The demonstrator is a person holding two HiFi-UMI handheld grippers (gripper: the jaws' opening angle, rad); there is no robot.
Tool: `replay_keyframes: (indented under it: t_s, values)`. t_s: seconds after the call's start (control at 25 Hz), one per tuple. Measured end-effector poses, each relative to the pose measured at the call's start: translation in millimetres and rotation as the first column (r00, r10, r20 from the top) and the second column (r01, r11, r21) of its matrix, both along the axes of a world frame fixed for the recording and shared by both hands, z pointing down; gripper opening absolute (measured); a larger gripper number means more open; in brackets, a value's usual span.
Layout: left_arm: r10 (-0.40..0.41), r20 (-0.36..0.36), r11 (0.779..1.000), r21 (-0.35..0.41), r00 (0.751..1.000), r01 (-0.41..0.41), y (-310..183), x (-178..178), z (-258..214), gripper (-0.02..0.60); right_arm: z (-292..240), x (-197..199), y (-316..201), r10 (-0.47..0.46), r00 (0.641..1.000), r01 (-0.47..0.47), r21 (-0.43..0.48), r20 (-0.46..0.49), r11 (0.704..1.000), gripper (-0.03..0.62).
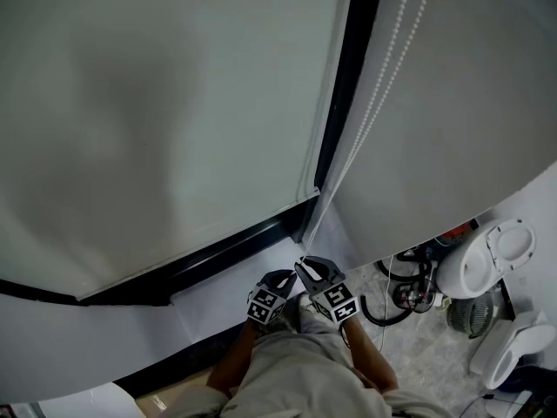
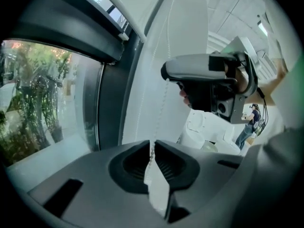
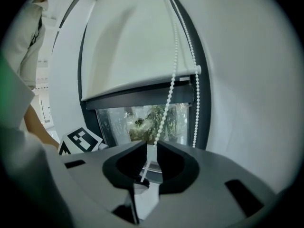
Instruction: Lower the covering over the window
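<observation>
A white roller blind (image 1: pixel 157 103) covers most of the window, and its bottom rail (image 3: pixel 142 91) hangs above a strip of bare glass (image 3: pixel 142 122). A white bead chain (image 1: pixel 383 85) runs down beside the dark frame. My left gripper (image 1: pixel 289 279) is shut on the bead chain (image 2: pixel 164 99), which enters its jaws (image 2: pixel 152 144). Just above it, my right gripper (image 1: pixel 303 264) stands open; the chain (image 3: pixel 171 89) passes loosely between its jaws (image 3: pixel 151 146) without being pressed. From the left gripper view, the right gripper (image 2: pixel 166 72) sits around the chain higher up.
A white sill (image 1: pixel 235 277) runs below the window. On the floor to the right are white rounded appliances (image 1: pixel 487 268) and black cables (image 1: pixel 409 286). A white wall (image 1: pixel 470 103) stands right of the chain. A person (image 2: pixel 251 120) stands far off in the room.
</observation>
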State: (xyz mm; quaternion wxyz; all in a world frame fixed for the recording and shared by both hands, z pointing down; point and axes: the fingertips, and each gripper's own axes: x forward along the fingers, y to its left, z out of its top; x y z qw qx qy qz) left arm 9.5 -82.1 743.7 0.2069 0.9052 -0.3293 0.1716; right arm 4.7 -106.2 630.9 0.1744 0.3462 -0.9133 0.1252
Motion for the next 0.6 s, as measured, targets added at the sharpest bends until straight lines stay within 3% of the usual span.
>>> replay_keyframes:
  t_s: [0.08,0.24,0.6]
  values:
    - [-0.01,-0.009,1.0,0.018,1.0,0.01,-2.0,-1.1,-7.6,0.032,-2.4,3.1,1.1,0.001,1.0,-0.001,0.002,-0.012,1.0,0.076]
    - [-0.032,-0.034,0.998,0.055,0.999,0.034,-7.3,-4.9,-27.3,0.132,-15.2,7.3,-0.9,0.02,1.0,-0.019,0.035,-0.018,0.999,0.109]
    - [-0.066,-0.107,0.978,0.19,0.992,0.086,-21.3,-18.0,-95.6,0.135,-56.3,22.4,-7.1,0.091,0.996,-0.09,0.121,-0.005,0.989,0.109]
